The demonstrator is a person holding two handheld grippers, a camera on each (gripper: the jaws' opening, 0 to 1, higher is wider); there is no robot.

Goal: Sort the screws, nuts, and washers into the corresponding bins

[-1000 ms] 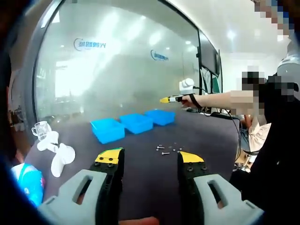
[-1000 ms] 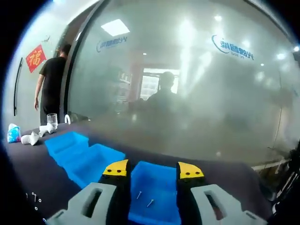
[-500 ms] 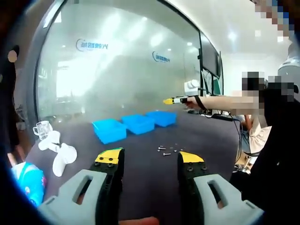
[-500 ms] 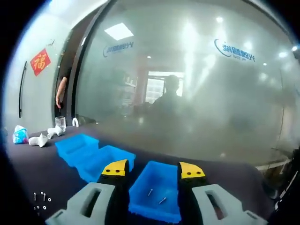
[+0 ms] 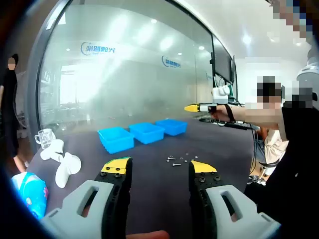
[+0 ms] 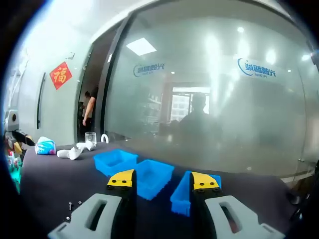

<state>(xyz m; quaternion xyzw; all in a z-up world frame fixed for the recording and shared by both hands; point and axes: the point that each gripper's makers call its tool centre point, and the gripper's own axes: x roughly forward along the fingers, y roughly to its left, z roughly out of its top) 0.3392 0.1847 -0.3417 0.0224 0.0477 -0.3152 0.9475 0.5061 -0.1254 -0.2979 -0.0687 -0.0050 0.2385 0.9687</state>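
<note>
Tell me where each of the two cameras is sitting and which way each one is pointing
Left gripper view: rides on the left gripper, low over the dark table, facing the three blue bins and the loose hardware before the glass wall; its two open jaws rise from the bottom, and the right gripper on the person's forearm reaches in from the right.
Right gripper view: rides on the right gripper, higher up, facing the bins and glass wall; its open jaws show.
Shared: bins, table, white objects.
</note>
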